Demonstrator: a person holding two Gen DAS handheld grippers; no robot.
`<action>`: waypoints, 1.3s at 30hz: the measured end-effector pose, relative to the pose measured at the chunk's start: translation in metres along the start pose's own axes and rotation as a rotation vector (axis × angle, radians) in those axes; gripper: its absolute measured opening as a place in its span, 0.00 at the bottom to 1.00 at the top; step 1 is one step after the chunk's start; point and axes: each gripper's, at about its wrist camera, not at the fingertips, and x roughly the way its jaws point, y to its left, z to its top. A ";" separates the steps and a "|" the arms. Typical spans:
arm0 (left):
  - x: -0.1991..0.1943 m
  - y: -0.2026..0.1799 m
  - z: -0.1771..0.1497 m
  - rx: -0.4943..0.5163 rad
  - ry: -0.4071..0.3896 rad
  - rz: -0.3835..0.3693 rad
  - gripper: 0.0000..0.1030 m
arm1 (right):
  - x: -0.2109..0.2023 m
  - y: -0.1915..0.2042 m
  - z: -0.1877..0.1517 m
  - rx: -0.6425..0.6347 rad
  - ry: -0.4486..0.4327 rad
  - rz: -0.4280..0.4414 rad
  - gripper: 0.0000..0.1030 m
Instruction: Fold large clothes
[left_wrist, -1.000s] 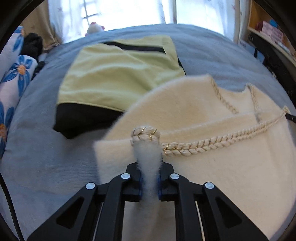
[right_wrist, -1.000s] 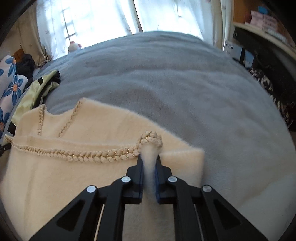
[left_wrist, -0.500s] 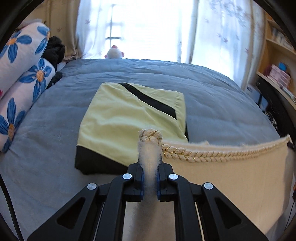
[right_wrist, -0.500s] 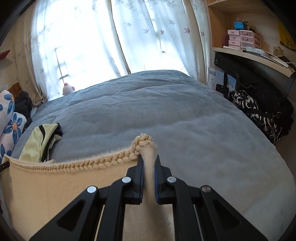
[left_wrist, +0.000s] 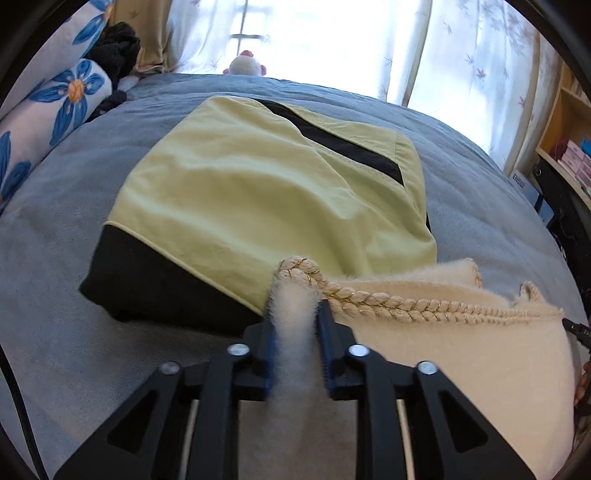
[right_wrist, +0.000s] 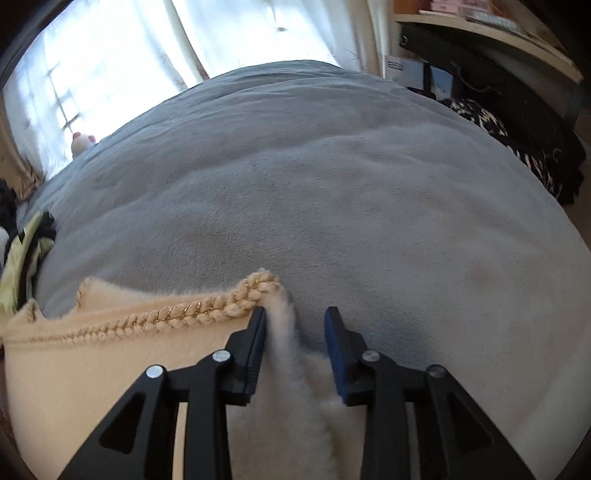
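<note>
Both grippers are releasing the cream fuzzy garment (left_wrist: 461, 354) right now. Nearest to the camera, the left gripper (left_wrist: 295, 332) is opening only a little: its jaws have just been parting, and the furry corner is standing between the blue pads (left_wrist: 325, 354), which are touching the fluff on both sides but hardly pressing. The right gripper (right_wrist: 295, 332) is standing wider; its corner of the garment is leaning on the left pad, while the right pad (right_wrist: 334, 354) is clearly apart from it.

To do this step well, I think both hands should be opening at the same time and then pulling straight back, so the braided trim (right_wrist: 192, 314) is not dragged and the fold keeps its edge.

Farther on, the garment is lying on the grey blanket (right_wrist: 332, 184), its braided edge running toward 3 o'clock in the left view. Beyond it, at 12 o'clock, the folded yellow-green garment (left_wrist: 277, 192) is resting, touching or slightly under the cream corner.
</note>
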 end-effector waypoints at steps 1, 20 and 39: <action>-0.005 0.001 0.001 -0.005 -0.006 0.031 0.36 | -0.005 -0.001 0.000 0.015 -0.006 0.010 0.32; -0.129 -0.091 -0.123 0.034 0.046 -0.070 0.40 | -0.124 0.118 -0.140 -0.177 -0.002 0.224 0.32; -0.139 -0.034 -0.157 -0.039 0.067 0.167 0.61 | -0.138 -0.024 -0.165 0.069 -0.002 -0.040 0.19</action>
